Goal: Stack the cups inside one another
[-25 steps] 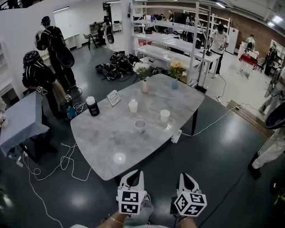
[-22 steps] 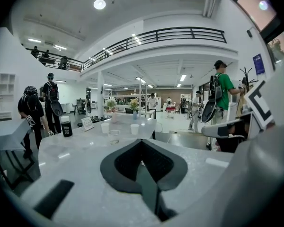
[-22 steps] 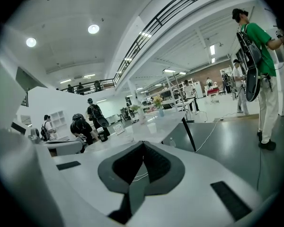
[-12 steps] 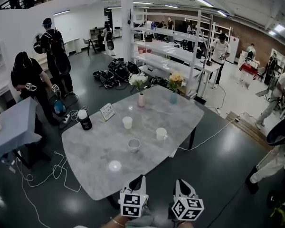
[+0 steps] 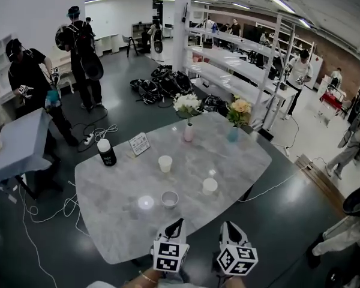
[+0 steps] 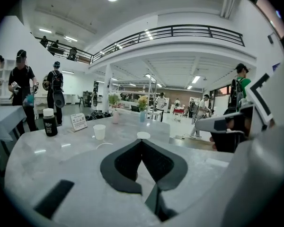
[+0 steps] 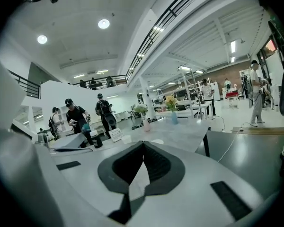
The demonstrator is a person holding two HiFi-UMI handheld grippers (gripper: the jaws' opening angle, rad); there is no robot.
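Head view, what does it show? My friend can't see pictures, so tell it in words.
Three cups stand apart on a grey marble table: one far, one right, one nearest. The left gripper and right gripper are at the near edge, fingers shut, holding nothing. Farther back stand a black bottle, a small card and two flower vases.

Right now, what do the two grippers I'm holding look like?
Both the left gripper and right gripper are white handheld shells with black-padded jaws tapering to a point. Each carries a white cube printed with black square markers. A thin bracelet shows at the left wrist.
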